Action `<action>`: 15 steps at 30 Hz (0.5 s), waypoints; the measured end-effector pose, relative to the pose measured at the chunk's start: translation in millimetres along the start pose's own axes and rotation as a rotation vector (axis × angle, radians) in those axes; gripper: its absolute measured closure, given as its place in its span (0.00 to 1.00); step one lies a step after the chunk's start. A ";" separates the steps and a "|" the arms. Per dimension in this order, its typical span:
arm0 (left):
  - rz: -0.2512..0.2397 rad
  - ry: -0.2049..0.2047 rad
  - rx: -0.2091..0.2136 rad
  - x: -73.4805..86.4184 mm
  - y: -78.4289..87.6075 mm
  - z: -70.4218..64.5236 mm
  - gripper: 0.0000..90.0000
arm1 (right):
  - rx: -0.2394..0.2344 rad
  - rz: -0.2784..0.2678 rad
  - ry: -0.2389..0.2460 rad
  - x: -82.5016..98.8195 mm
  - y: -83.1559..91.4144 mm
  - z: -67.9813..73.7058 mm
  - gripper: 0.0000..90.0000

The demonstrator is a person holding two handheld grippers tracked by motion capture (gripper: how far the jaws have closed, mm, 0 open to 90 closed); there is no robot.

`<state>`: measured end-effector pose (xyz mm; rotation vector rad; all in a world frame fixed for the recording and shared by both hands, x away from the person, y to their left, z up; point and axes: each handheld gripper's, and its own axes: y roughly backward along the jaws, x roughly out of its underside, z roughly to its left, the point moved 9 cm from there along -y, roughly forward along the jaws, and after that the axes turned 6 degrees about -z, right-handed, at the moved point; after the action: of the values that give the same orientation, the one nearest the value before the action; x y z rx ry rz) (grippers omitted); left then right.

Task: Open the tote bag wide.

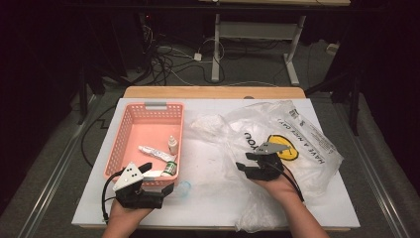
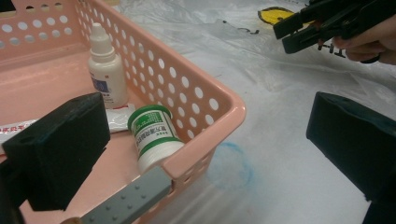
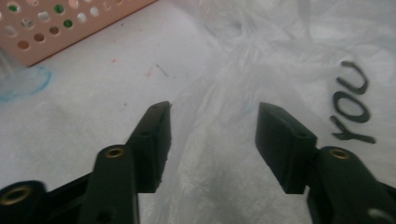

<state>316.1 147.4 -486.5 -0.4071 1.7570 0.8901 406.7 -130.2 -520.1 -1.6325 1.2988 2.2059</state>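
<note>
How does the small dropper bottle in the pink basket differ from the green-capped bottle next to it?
The dropper bottle stands upright; the green-capped bottle leans tilted against the basket corner. The dropper bottle has a white pointed cap and blue label; the green-capped bottle has a flat green lid and green-printed label. Both are small, white and inside the basket.

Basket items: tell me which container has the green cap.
The short white jar with green cap and label, lying tilted in the pink basket's near corner. The dropper bottle stands upright, white-capped; the tube lies flat.

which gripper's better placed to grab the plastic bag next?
Right. The right gripper hovers over the plastic bag, jaws apart with bag film between them. The left gripper sits at the pink basket corner.
</note>
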 end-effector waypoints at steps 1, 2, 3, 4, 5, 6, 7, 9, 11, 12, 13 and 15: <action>0.000 -0.004 0.003 -0.1 0.4 -1.1 0.00 | 0.001 0.013 0.005 2.9 -1.6 0.1 0.57; 0.000 -0.007 0.004 -0.1 0.6 -1.7 0.00 | 0.006 0.020 0.014 4.4 -3.0 0.3 0.58; -0.001 -0.011 0.005 0.1 0.9 -2.2 0.00 | 0.006 0.028 0.016 5.5 -4.0 1.3 0.58; -0.001 -0.011 0.007 0.3 1.0 -2.3 0.00 | 0.008 0.040 0.028 7.2 -6.1 2.5 0.57; 0.001 -0.011 0.010 1.0 1.3 -2.3 0.00 | 0.010 0.048 0.038 8.2 -7.3 3.2 0.57; 0.003 -0.009 0.012 1.7 1.3 -2.6 0.00 | 0.015 0.060 0.048 9.7 -8.9 3.7 0.55; 0.005 -0.011 0.016 2.4 1.4 -2.9 0.00 | 0.020 0.081 0.063 12.8 -12.1 4.5 0.51; 0.009 -0.019 0.018 3.4 3.0 -3.7 0.00 | 0.018 0.090 0.065 14.3 -14.1 5.2 0.47; 0.006 -0.026 0.016 2.9 5.3 -3.5 0.00 | 0.037 0.102 0.080 16.4 -17.3 3.6 0.44; 0.002 -0.025 0.014 2.5 7.0 -2.9 0.00 | 0.036 0.101 0.075 16.7 -18.6 3.8 0.44; -0.001 -0.022 0.012 2.2 8.1 -2.5 0.00 | 0.042 0.107 0.078 17.2 -19.5 2.6 0.44; -0.005 -0.020 0.008 2.2 10.9 -1.0 0.00 | 0.038 0.122 0.071 19.6 -21.3 1.9 0.45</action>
<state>307.6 154.1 -484.3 -0.3956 1.7401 0.8804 408.4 -123.1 -548.1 -1.6741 1.4879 2.1935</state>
